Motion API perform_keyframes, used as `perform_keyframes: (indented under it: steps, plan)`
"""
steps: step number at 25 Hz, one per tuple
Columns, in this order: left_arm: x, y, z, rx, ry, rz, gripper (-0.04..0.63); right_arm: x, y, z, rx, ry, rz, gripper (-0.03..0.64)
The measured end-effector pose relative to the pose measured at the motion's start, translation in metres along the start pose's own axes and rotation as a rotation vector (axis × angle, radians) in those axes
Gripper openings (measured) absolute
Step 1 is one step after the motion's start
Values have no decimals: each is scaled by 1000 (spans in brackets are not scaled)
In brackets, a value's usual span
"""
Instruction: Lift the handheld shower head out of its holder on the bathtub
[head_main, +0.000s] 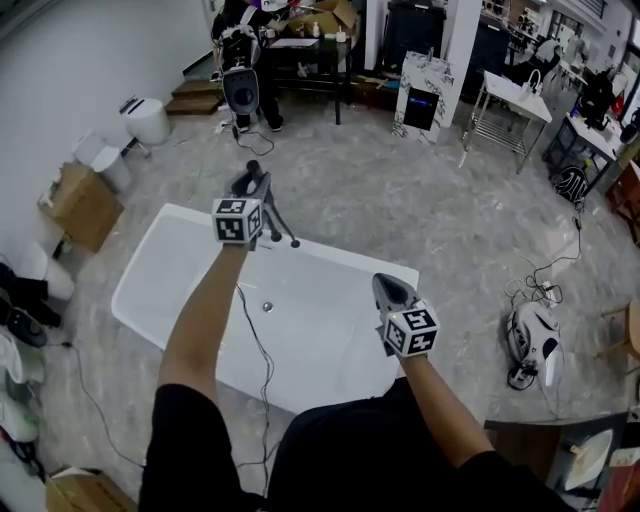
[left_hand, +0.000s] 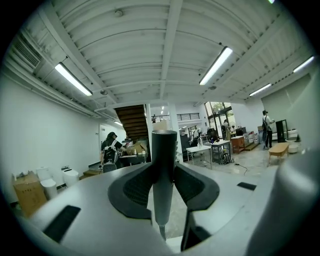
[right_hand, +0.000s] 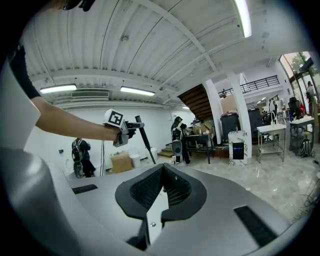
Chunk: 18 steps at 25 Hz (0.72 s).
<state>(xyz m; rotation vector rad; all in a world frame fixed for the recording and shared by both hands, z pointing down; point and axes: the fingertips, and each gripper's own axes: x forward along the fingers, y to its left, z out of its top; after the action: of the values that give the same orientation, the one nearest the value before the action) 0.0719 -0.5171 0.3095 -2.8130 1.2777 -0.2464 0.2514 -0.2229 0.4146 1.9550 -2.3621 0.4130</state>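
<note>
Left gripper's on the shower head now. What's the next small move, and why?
Probably lift the left gripper straight up a little, grip unchanged. Its jaws clamp the shower head, whose lower end in the head view sits close to the bathtub rim, so clearance isn't certain. The right gripper is shut and empty.

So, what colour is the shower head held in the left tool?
Dark grey; the shower head shows best in the left gripper view.

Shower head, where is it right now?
The shower head is clamped in the left gripper, left of centre in the head view, up above the far rim of the white bathtub.
</note>
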Motion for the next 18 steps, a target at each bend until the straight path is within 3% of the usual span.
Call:
perform_keyframes:
  steps: [14, 18]
  plan:
    - [-5, -18, -23, -42, 21, -1, 126, -12, 16, -8, -35, 23, 13, -2]
    - [-6, -24, -29, 10, 35, -22, 126, -14, 18, -8, -29, 18, 11, -2]
